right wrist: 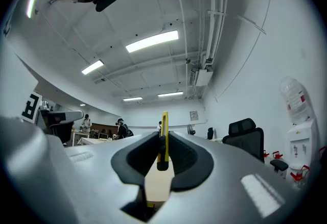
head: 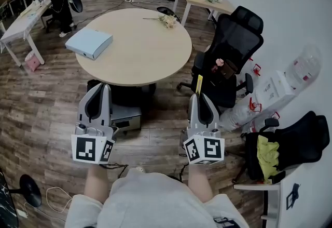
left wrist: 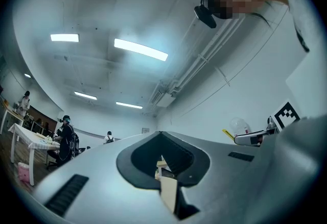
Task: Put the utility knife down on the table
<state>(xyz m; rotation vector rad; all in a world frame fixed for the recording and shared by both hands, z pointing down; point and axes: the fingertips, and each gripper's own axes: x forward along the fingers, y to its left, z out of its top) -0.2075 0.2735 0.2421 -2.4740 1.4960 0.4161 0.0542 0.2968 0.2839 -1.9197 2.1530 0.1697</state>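
**Operator:** Where is the utility knife at this moment?

**Observer:** It is in your right gripper [head: 199, 96]. Both jaws press on the utility knife [head: 199, 83] from the two sides. Its yellow body stands upright and sticks out beyond the jaw tips. In the right gripper view you see the yellow strip exactly in the middle between the dark pads, with a dark part at its lower end.

**Operator:** And my other gripper?

**Observer:** Your left gripper [head: 105, 86] has its jaws brought together, and nothing is between them. In the left gripper view the tips meet, and only a small hollow is open behind them.

**Operator:** Is the knife on the worktop?

**Observer:** No, it is not yet there. The round worktop [head: 140, 55] lies ahead of both grippers, beyond their tips. You hold the knife in the air over the wooden floor [head: 161, 123], near the worktop's edge but apart from it.

**Operator:** What is around the grippers?

**Observer:** A flat light-blue box [head: 89, 43] lies on the worktop, ahead of your left gripper and to its left. A small bunch of flowers [head: 167, 20] lies at the far edge, well ahead of your right gripper. A black office chair [head: 231, 45] stands ahead of the right gripper, on its right side and near it. Your two grippers are side by side, apart from each other, and they point the same way.
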